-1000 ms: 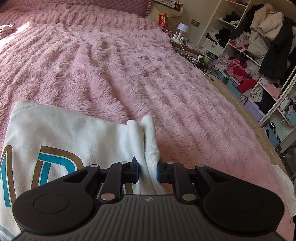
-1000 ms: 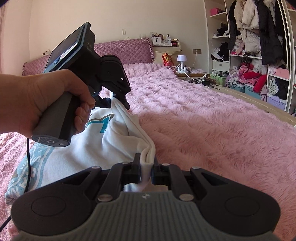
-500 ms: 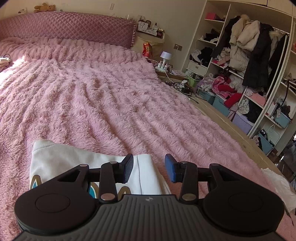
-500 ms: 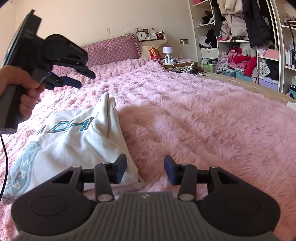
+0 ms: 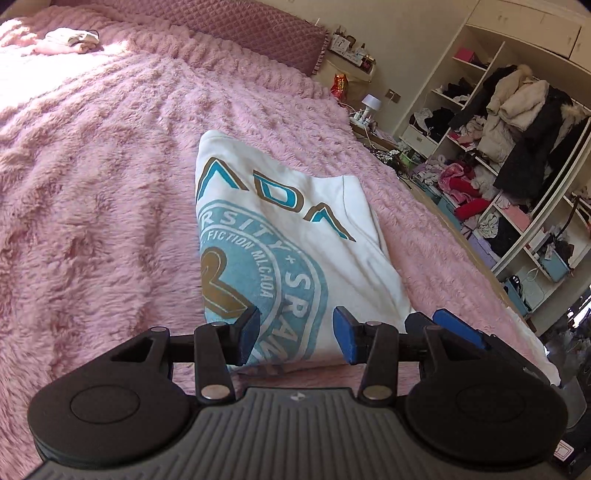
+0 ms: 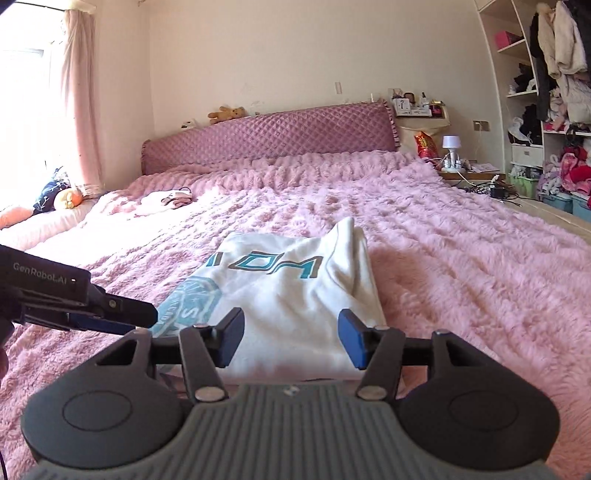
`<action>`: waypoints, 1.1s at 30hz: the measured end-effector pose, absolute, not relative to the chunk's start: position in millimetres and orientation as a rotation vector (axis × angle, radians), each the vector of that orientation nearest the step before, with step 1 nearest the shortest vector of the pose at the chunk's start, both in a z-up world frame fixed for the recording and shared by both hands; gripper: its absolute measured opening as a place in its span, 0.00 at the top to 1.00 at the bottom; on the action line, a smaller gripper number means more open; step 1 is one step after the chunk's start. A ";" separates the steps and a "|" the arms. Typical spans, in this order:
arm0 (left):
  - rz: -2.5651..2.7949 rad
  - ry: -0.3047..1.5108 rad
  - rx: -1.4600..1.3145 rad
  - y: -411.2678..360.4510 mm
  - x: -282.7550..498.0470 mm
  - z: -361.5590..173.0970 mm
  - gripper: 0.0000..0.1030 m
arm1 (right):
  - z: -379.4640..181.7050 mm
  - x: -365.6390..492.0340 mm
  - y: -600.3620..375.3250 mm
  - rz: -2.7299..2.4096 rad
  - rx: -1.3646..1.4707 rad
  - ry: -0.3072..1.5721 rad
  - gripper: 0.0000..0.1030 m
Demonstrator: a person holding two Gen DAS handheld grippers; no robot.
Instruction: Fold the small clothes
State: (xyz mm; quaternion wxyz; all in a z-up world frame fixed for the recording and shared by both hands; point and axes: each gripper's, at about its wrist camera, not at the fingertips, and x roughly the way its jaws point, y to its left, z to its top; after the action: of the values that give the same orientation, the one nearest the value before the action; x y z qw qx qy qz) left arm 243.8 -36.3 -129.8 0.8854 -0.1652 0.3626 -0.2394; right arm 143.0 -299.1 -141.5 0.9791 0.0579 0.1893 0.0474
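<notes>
Through the left wrist camera I am looking down the left gripper (image 5: 295,338). Its jaws are opening, and nothing is being pressed between the blue pads (image 5: 345,338). The white sweatshirt (image 5: 295,236) is lying folded on the pink fluffy blanket (image 5: 92,206) of the bed, toward the bed's right edge, with its teal and gold print facing up. Its near end is showing in the gap between my fingers, but the cloth is lying on the bed below them, not pinched. Part of the right gripper (image 5: 456,330) is peeking in just beside my right finger. A small heap of pale clothes (image 5: 70,38) is sitting far off near the headboard (image 5: 236,31). Open shelves (image 5: 517,147) crammed with clothing are standing beyond the bed's right edge.

Through the right wrist camera the right gripper (image 6: 291,341) is also opening, its pads apart and gripping nothing. The sweatshirt (image 6: 295,295) is lying straight ahead, its near edge just under the fingers. The left gripper (image 6: 107,317) is reaching in from the left, hovering beside the sweatshirt's left edge. A teddy bear (image 6: 225,113) is sitting on top of the quilted headboard (image 6: 269,138), and a curtain (image 6: 83,92) is hanging by the bright window on the left.
</notes>
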 end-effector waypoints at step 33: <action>-0.529 0.753 -0.463 -23.4 275.5 -175.7 0.46 | -144.2 399.0 -371.2 0.057 0.314 0.583 0.92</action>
State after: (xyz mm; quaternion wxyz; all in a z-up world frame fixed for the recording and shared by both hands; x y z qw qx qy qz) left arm 275.5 -23.4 -175.7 0.8703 -0.2215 0.3600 -0.2529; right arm 399.0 -371.2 -144.2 0.9454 0.1539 0.2861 0.0277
